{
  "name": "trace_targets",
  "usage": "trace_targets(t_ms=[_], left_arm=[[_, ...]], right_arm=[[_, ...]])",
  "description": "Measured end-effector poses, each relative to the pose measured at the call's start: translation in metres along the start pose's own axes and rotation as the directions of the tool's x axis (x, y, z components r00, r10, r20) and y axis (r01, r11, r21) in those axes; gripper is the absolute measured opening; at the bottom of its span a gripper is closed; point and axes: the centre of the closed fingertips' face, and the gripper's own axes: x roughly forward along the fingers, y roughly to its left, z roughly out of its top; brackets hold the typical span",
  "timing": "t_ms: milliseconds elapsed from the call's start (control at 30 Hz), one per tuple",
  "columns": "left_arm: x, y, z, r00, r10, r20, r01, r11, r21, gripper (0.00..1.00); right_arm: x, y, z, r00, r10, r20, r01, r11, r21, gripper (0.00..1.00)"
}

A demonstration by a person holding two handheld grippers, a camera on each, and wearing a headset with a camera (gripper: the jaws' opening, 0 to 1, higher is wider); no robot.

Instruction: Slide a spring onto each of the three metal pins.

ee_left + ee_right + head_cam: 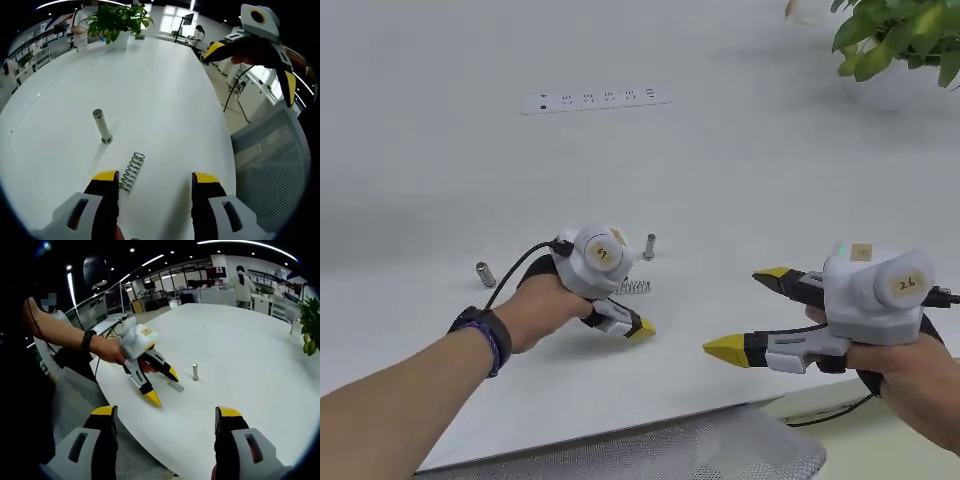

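Though tiny overhead, spring [131, 171] beside left gripper [155, 176]

A short, smooth grey metal pin [649, 246] stands upright on the white surface, its wider base down and nothing slipped over it. A small silver coil spring [633, 287] lies flat on its side near the pin's base, not touching it, with its coils open and loose. A second metal piece [485, 274], also grey and cylindrical, sits tilted well apart to the left, too small to make out further.
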Motion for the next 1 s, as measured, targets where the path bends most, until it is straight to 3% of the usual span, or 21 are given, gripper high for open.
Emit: trace_targets(t_ms=[267, 467, 700, 1000], left_arm=[[-0.003, 0.008, 0.001, 0.9995, 0.032, -0.001, -0.032, 0.999, -0.001, 0.40], [-0.005, 0.017, -0.003, 0.9964, 0.083, -0.017, -0.083, 0.996, 0.037, 0.21], [-0.004, 0.022, -0.005, 0.9934, 0.111, -0.029, -0.109, 0.992, 0.068, 0.04], [-0.004, 0.016, -0.007, 0.9958, 0.084, -0.038, -0.082, 0.995, 0.050, 0.02]], right_arm=[[-0.002, -0.002, -0.001, 1.0000, -0.005, 0.000, 0.005, 1.000, 0.004, 0.78], [-0.001, -0.002, 0.000, 1.0000, -0.006, 0.003, 0.006, 1.000, 0.005, 0.77], [-0.001, -0.001, -0.001, 1.0000, -0.003, 0.001, 0.003, 1.000, 0.006, 0.76], [-0.001, -0.001, 0.000, 1.0000, -0.001, 0.003, 0.001, 1.000, 0.005, 0.76]])
